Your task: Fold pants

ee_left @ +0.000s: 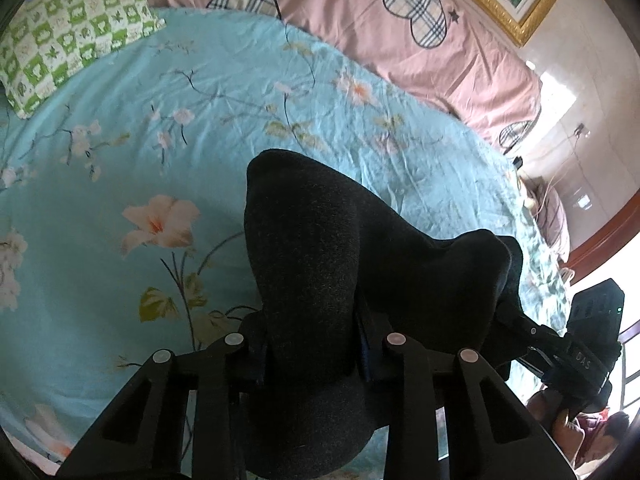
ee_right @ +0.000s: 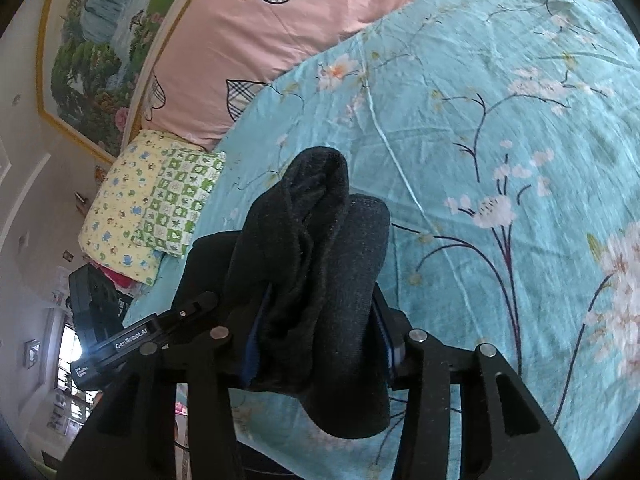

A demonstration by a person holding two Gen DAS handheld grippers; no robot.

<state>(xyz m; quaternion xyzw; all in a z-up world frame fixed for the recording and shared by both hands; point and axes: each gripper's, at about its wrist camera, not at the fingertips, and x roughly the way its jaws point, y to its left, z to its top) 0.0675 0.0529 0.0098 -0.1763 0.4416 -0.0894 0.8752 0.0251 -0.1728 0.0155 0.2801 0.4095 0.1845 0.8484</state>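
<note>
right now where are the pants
The black pants are bunched and pinched in both tongs, left and right, held over the blue floral bedsheet.

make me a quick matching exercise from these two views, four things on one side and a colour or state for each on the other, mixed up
Things:
1. pants
2. sheet
3. quilt
4. pillow

Colour or state:
a. green and white checks
b. pink with plaid hearts
c. dark, clamped in both grippers
d. turquoise with flowers

Pairs: 1-c, 2-d, 3-b, 4-a

The left gripper and the right gripper each have their jaws shut on bunched cloth.
</note>
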